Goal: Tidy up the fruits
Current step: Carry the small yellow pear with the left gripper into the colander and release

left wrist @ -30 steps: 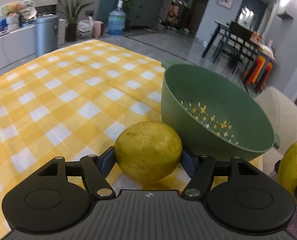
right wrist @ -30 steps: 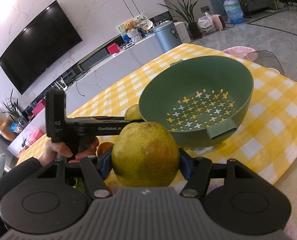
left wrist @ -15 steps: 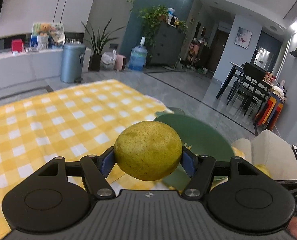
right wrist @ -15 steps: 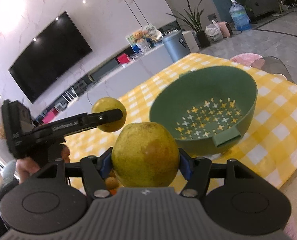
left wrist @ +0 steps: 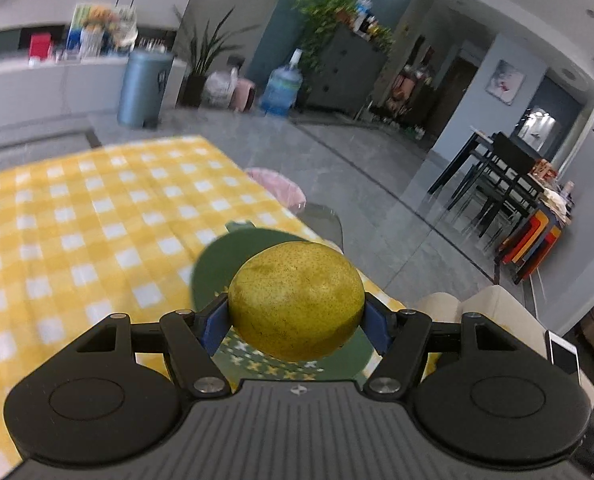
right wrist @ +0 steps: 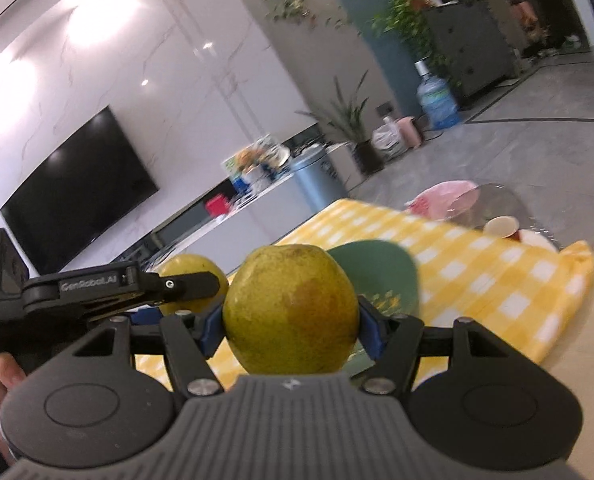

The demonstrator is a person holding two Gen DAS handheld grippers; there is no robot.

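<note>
Left wrist: left gripper (left wrist: pixel 296 316) clamps speckled yellow-green fruit (left wrist: pixel 297 300); right gripper (right wrist: pixel 291 326) clamps brown-blotched pear (right wrist: pixel 291 308)

A yellow checked tablecloth (left wrist: pixel 77 220) covers the near table. Far left stands a grey bin (left wrist: pixel 143 88); a blue water bottle (left wrist: pixel 283 90) sits right of it.
</note>
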